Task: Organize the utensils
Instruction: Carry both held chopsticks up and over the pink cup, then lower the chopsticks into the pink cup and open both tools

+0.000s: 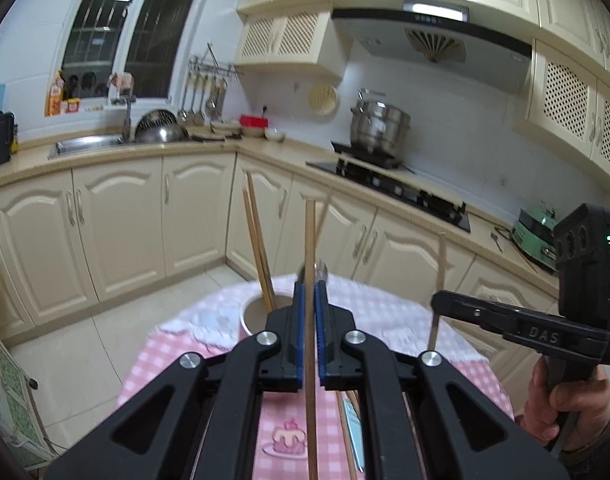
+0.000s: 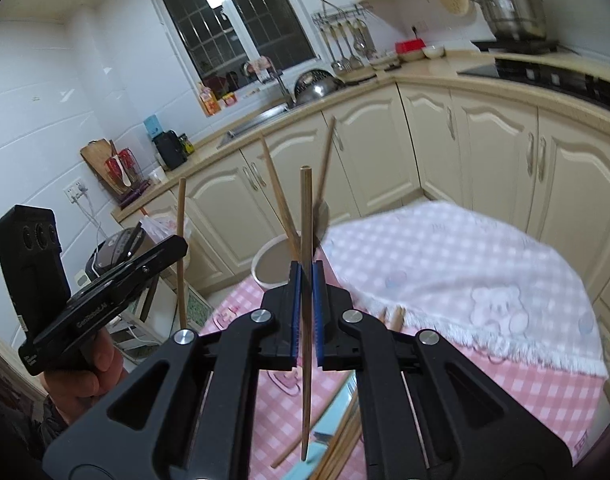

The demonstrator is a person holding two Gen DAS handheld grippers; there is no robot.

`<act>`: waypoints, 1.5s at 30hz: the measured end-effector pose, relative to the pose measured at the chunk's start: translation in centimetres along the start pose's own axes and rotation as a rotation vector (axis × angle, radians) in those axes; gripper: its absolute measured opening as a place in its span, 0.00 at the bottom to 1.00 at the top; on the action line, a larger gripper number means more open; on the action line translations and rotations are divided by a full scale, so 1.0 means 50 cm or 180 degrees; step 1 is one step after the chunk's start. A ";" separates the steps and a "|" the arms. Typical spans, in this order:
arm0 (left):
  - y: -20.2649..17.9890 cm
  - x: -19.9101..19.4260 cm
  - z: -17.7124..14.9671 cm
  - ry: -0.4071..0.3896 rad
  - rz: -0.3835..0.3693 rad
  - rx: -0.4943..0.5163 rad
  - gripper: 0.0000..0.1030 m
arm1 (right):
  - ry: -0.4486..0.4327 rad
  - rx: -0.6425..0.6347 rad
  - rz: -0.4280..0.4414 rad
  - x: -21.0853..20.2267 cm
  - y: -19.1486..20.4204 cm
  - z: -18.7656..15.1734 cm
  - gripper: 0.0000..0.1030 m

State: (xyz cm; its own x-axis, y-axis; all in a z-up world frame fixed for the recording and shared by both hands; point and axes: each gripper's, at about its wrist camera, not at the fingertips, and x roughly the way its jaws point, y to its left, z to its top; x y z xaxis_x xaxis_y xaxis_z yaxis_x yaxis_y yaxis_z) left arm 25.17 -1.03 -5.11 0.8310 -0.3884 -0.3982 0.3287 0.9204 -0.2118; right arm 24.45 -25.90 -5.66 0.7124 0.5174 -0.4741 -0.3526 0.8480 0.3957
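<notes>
My left gripper (image 1: 309,280) is shut on a wooden chopstick (image 1: 310,248) held upright above the table. My right gripper (image 2: 306,270) is shut on another wooden chopstick (image 2: 305,216), also upright. A white holder cup (image 1: 253,312) stands just ahead on the pink checked tablecloth with two chopsticks (image 1: 257,232) leaning in it; it also shows in the right wrist view (image 2: 271,264). The right gripper shows in the left view (image 1: 441,304) with its chopstick (image 1: 439,280). The left gripper shows in the right view (image 2: 177,246). More chopsticks (image 2: 337,444) lie on the table below.
A white fringed towel (image 2: 465,272) covers the far part of the table. A light blue object (image 1: 355,432) lies among the loose chopsticks. Cream cabinets (image 1: 125,220), a sink and a stove with a steel pot (image 1: 379,124) line the walls beyond.
</notes>
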 end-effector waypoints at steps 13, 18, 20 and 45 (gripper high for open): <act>0.030 -0.034 0.143 -0.0675 0.0163 -0.0040 0.04 | -0.0602 -0.0396 0.0106 -0.060 0.083 0.164 0.05; 0.015 -0.028 0.194 -0.0899 0.0134 -0.0012 0.04 | -0.0753 -0.0468 0.0125 -0.053 0.106 0.223 0.06; 0.013 -0.020 0.212 -0.0967 0.0121 -0.0007 0.04 | -0.0803 -0.0490 0.0093 -0.045 0.113 0.238 0.06; 0.035 0.130 0.208 -0.0965 0.0204 0.0008 0.04 | -0.0714 -0.0353 -0.0153 0.105 0.090 0.264 0.06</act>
State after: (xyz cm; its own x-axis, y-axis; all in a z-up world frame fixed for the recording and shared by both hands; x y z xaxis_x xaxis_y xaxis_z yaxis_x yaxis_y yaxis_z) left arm 35.81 -1.50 1.19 0.9460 -0.2987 -0.1262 0.2721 0.9428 -0.1924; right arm 34.62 -20.88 3.99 0.8424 0.4483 -0.2990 -0.3707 0.8848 0.2823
